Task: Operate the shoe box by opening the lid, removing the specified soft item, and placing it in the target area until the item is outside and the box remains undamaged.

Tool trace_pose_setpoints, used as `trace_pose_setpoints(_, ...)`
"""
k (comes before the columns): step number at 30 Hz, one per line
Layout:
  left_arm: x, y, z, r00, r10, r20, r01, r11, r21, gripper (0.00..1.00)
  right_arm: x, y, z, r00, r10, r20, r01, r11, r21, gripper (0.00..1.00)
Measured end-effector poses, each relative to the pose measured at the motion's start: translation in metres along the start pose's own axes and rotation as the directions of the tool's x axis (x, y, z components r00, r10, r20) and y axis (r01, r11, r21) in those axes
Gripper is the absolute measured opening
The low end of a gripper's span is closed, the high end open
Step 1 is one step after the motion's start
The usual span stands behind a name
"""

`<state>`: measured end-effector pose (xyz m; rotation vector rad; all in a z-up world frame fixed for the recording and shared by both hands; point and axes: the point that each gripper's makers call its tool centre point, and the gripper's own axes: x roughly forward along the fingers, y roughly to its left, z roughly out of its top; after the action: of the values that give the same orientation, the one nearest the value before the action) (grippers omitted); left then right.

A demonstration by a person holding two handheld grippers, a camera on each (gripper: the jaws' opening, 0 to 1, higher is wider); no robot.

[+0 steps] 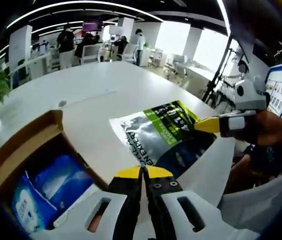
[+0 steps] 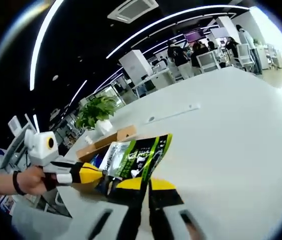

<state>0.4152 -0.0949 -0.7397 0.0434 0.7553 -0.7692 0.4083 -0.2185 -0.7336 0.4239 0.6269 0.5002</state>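
A soft grey-and-green pouch hangs above the white table, stretched between both grippers. In the left gripper view, my left gripper is shut, its yellow tips meeting the pouch's near corner. My right gripper comes in from the right, shut on the pouch's far corner. In the right gripper view, the pouch rises from my shut right gripper, and the left gripper, held by a hand, reaches the pouch's left edge. The brown shoe box stands with its lid open at the left, a blue packet inside.
A potted plant stands on the table behind the box. The table's rounded edge runs close on the right. Desks, chairs and several people fill the far end of the room.
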Motion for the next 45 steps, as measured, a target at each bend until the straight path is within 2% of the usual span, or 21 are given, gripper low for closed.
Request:
trace_pose_setpoints(19, 0.02, 0.007, 0.014, 1.0, -0.01, -0.021, 0.01, 1.0, 0.029, 0.0, 0.016, -0.021, 0.014, 1.0, -0.006, -0.018, 0.006, 1.0, -0.001, 0.0)
trace_pose_setpoints(45, 0.053, 0.016, 0.016, 0.998, -0.02, -0.051, 0.021, 1.0, 0.011, 0.0, 0.037, -0.053, 0.02, 0.998, -0.01, -0.062, 0.01, 1.0, -0.005, 0.0)
